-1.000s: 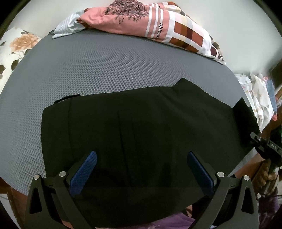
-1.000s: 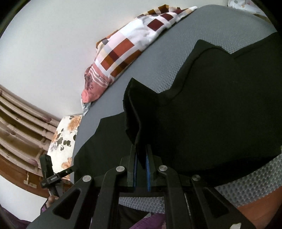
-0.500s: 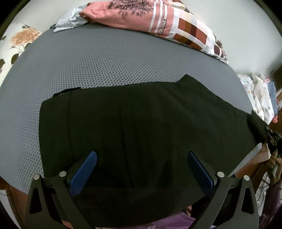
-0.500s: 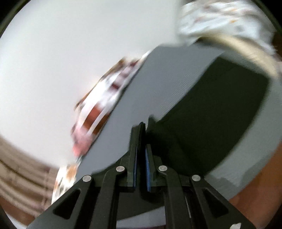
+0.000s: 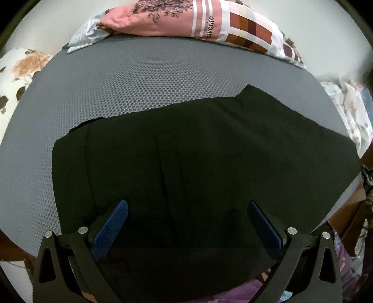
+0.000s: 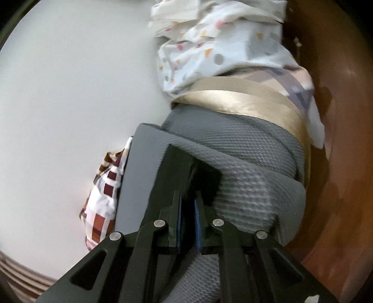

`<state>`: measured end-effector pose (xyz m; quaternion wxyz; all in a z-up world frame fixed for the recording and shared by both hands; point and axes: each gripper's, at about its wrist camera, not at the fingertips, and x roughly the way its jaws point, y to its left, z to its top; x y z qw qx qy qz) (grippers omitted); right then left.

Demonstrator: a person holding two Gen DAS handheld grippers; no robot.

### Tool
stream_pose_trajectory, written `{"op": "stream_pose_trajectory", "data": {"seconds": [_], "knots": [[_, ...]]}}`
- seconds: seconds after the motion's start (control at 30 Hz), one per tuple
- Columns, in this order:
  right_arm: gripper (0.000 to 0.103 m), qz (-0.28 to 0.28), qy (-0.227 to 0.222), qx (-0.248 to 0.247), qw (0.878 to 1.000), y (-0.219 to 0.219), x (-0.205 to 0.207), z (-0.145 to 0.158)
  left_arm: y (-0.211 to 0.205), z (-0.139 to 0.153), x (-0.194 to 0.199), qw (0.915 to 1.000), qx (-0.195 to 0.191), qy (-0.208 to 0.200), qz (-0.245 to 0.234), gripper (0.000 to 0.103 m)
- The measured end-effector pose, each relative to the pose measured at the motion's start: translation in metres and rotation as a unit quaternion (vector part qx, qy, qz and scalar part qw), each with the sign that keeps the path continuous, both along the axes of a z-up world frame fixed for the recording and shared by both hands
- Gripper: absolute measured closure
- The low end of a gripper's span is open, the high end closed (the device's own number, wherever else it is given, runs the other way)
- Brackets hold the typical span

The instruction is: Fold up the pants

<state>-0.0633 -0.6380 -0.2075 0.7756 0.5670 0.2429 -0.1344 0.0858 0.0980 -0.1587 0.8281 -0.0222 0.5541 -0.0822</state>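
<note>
Black pants (image 5: pixel 198 158) lie spread flat across a grey mesh mattress (image 5: pixel 139 77), folded lengthwise. My left gripper (image 5: pixel 187 211) is open, its blue pads wide apart just above the near edge of the pants, holding nothing. My right gripper (image 6: pixel 187 198) is nearly closed on a thin edge of the black pants (image 6: pixel 186 167) at the mattress's right end (image 6: pixel 244 163); the fabric runs between the blue pads.
A pink and checked pillow (image 5: pixel 198 21) lies at the far edge of the mattress. A floral cloth (image 5: pixel 16 77) is at the left. A pile of white patterned bedding (image 6: pixel 221 46) and a beige folded cloth (image 6: pixel 233 100) sit beyond the mattress's right end, by a brown wooden surface (image 6: pixel 338 163).
My right gripper has swung outward to the right end of the mattress with the pants edge, laying the raised fold down flat. The left gripper has stayed open and almost still.
</note>
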Motion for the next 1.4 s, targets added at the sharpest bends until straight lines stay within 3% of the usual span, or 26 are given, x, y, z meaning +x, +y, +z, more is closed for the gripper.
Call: {"op": "stream_pose_trajectory", "data": {"seconds": [0.17,0.23,0.63,0.8,0.9,1.1,1.4], "knots": [[0.084,-0.014,-0.011,0.057,0.998,-0.008,-0.005,-0.015,0.001,0.001,0.0,1.0,-0.003,-0.001,-0.002,0.001],[0.076,-0.02,-0.015,0.074,0.997,-0.01,-0.004,-0.014,0.003,0.001,0.0,1.0,-0.008,0.0,0.001,0.001],[0.03,-0.007,-0.025,0.048,0.998,-0.001,0.028,0.004,0.004,0.002,0.001,1.0,-0.008,0.0,-0.001,0.001],[0.028,0.013,-0.049,0.053,0.997,-0.003,0.029,0.005,0.004,0.002,0.001,1.0,-0.008,0.001,-0.001,0.001],[0.03,0.038,-0.017,0.023,0.999,-0.002,0.033,0.008,0.004,0.002,0.0,1.0,-0.003,0.001,-0.003,0.001],[0.029,0.079,-0.014,-0.003,0.997,0.006,0.039,0.012,0.004,0.002,0.0,1.0,-0.003,0.0,-0.003,0.001],[0.03,0.103,0.029,-0.047,0.993,0.015,0.056,0.022,0.002,0.001,0.0,1.0,0.001,0.0,-0.005,0.001]]}}
